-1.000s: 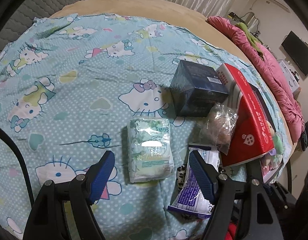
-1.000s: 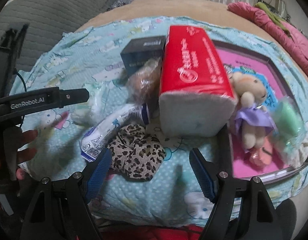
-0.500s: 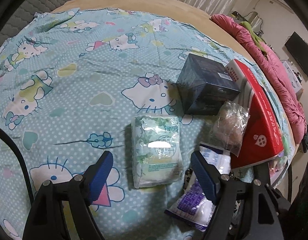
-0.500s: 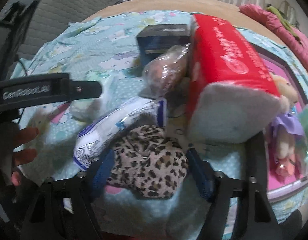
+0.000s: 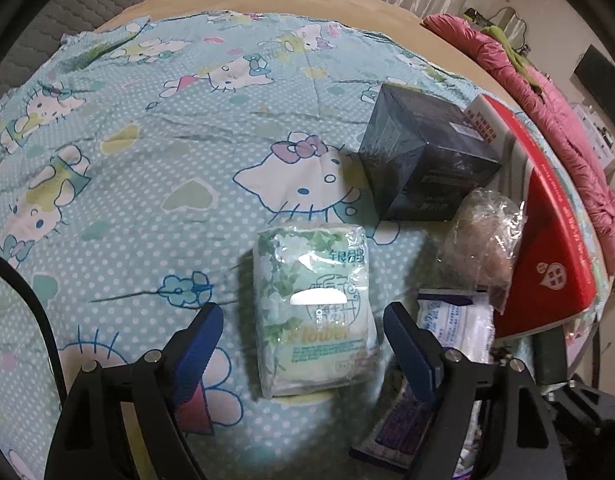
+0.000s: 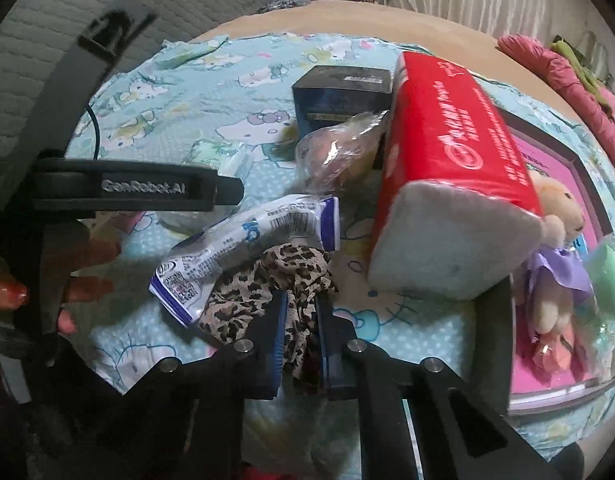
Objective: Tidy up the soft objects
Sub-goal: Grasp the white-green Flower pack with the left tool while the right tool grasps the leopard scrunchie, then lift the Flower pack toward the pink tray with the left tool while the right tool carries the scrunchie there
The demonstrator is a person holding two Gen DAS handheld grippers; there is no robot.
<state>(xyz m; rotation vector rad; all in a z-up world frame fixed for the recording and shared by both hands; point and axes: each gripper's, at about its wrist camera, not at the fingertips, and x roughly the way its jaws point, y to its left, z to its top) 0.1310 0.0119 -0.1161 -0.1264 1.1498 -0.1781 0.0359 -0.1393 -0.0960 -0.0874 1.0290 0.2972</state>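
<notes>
bare sheet lies open leftward; rightward, the dark box, bagged item and red tissue pack crowd together.

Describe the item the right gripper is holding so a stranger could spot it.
Find the big red tissue pack on the cartoon-cat sheet. Before its grey end lies a leopard-print cloth, pinched in the right gripper. Nothing else is spotted.

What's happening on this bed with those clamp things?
A person is sorting soft items on a cartoon-cat bedsheet with two tools. The right hand-held gripper is shut on a leopard-print fabric piece, beside a white-and-blue plastic packet and a red tissue pack. The left hand-held gripper is open, its fingers either side of a green-and-white tissue packet lying on the sheet.
</notes>
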